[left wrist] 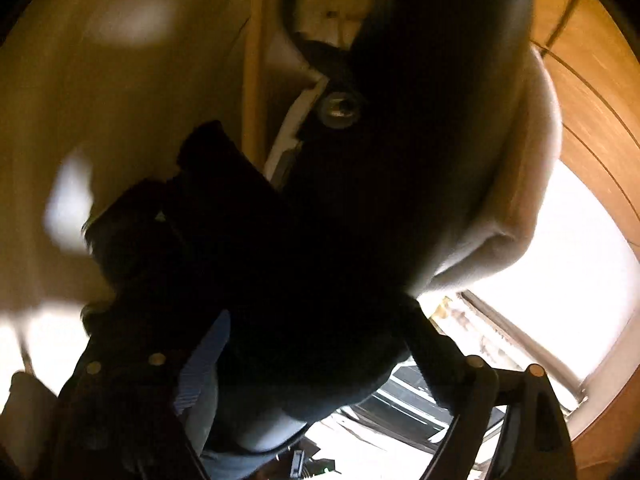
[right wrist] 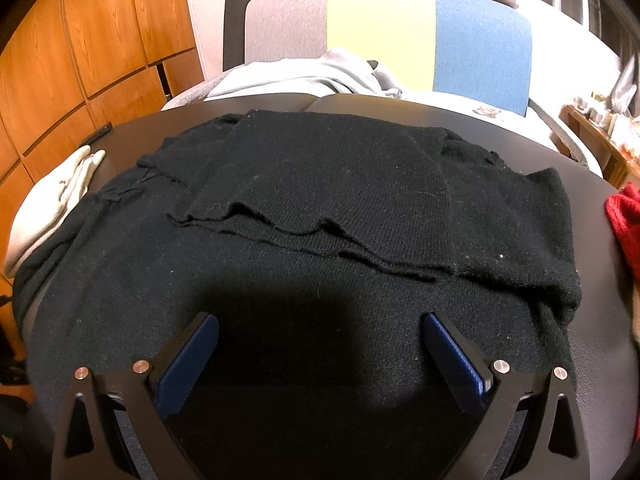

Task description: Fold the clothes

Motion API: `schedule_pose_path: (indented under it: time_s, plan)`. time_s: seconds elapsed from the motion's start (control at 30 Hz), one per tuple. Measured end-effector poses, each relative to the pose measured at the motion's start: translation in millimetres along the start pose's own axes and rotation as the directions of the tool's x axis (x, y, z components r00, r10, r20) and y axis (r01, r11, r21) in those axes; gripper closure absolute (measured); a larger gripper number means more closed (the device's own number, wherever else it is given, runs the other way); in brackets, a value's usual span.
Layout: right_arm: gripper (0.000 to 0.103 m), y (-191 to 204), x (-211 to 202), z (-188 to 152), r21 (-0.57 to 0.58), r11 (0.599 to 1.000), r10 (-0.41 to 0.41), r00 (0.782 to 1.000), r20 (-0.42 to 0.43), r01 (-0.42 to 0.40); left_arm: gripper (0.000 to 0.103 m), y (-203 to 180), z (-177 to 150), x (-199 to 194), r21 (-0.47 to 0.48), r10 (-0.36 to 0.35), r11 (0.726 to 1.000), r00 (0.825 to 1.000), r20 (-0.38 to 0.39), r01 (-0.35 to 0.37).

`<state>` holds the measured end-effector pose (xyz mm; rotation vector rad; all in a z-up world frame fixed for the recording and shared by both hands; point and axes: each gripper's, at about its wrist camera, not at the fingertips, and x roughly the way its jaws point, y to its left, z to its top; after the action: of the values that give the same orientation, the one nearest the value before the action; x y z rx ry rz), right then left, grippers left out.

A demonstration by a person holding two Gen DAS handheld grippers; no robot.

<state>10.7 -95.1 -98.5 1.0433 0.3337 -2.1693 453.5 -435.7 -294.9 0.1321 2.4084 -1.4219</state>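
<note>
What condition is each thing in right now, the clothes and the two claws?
Black knit garment: partly folded, flat on the table.
Cream garment: bunched at the table's left edge.
Red garment: lying at the right edge.
Right gripper: open over the black knit.
Left gripper: open, nothing visibly gripped.

The right gripper [right wrist: 322, 336] tilts downward with its jaws spread wide, both blue pads [right wrist: 188, 356] exposed and nothing between them. The left gripper [left wrist: 320, 420] shows only its dark finger frames at the lower corners of its blurred, rolled view, set well apart, with nothing visibly clamped.
</note>
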Motion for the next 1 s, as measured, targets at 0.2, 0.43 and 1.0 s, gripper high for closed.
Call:
schedule_pose_path:
  time_s: [0.2, 0.43, 1.0]
  plan:
    - [0.0, -2.0, -1.0, 0.4, -0.001, 1.0, 0.001, 1.0, 0.002, -0.001, 0.1, -38.6, -26.0, -33.0, 0.172, 0.087, 0.979, 0.989, 0.12, -0.107]
    - [0.0, -5.8, -1.4, 0.8, 0.002, 1.0, 0.009, 1.0, 0.007, -0.009, 0.098, -142.4, -61.5, -21.2, 0.446, -0.064, 0.895, 0.987, 0.145, -0.007]
    - [0.0, -12.5, -2.8, 2.5, 0.007, 1.0, 0.029, 1.0, 0.011, -0.029, 0.098, -332.3, -288.6, 202.8, 0.862, 0.124, 0.353, 0.895, -0.429, 0.364]
